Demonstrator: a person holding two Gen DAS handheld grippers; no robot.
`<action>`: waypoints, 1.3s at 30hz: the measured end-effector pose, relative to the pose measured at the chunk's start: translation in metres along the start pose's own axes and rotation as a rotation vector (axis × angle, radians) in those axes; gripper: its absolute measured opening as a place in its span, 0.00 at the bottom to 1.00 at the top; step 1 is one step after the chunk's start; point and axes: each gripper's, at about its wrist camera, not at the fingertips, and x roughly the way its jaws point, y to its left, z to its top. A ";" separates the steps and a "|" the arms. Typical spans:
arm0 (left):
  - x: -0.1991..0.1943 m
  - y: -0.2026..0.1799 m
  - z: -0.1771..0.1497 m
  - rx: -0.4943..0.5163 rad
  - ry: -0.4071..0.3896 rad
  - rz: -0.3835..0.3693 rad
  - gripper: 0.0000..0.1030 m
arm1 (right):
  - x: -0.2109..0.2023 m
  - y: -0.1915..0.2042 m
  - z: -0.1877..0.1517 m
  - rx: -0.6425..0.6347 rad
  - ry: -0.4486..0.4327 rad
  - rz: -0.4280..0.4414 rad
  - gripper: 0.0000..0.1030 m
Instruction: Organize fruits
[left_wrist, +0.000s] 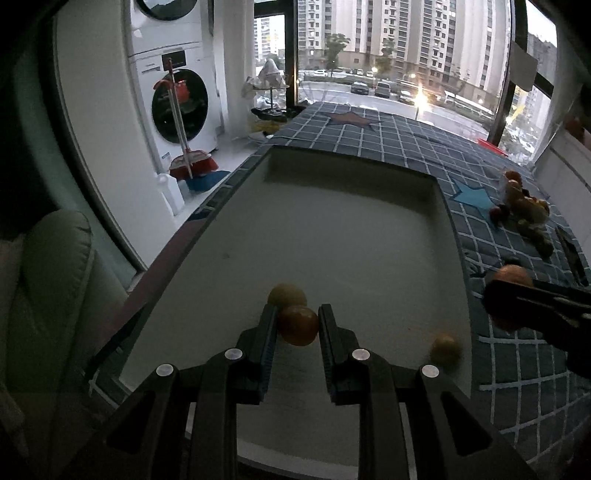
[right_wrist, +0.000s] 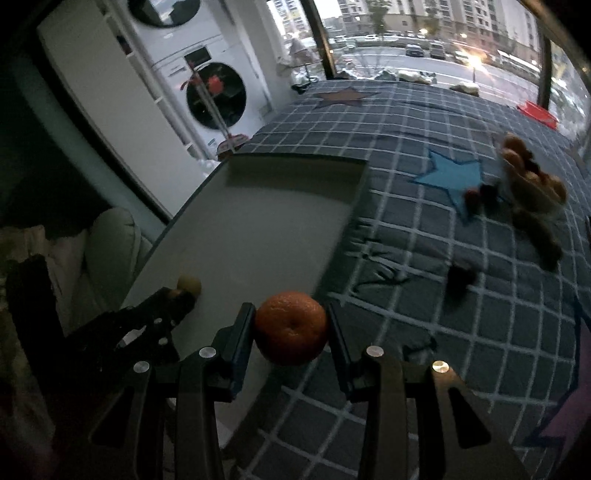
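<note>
Left gripper (left_wrist: 297, 325) clamped on my small orange fruit (left_wrist: 297, 325) over tray (left_wrist: 332, 236); right gripper (right_wrist: 291, 328) clamps tangerine (right_wrist: 291, 328).

Wide bare floor of the grey tray (left_wrist: 332, 240) open toward 12 o'clock, two yellow fruits (left_wrist: 287, 294) near its front edge, raised tray wall at 12, fruit pile (left_wrist: 524, 206) on the checked cloth (left_wrist: 406, 144) at 2 o'clock

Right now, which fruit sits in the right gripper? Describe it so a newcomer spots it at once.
Start at the shallow grey tray lying on the blue checked cloth. At the tray's near right edge, the right gripper is shut on an orange mandarin. It is larger and deeper orange than the small yellowish fruit lying in the tray to its left.
</note>
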 end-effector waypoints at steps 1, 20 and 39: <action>0.000 0.002 0.000 0.003 -0.002 0.002 0.24 | 0.003 0.002 0.002 -0.008 0.004 -0.004 0.41; 0.006 0.005 0.001 0.023 -0.032 0.115 0.99 | 0.008 0.012 0.023 -0.039 -0.015 -0.005 0.80; -0.022 -0.021 0.008 0.079 -0.069 0.124 0.99 | -0.019 -0.055 -0.001 0.071 -0.002 -0.085 1.00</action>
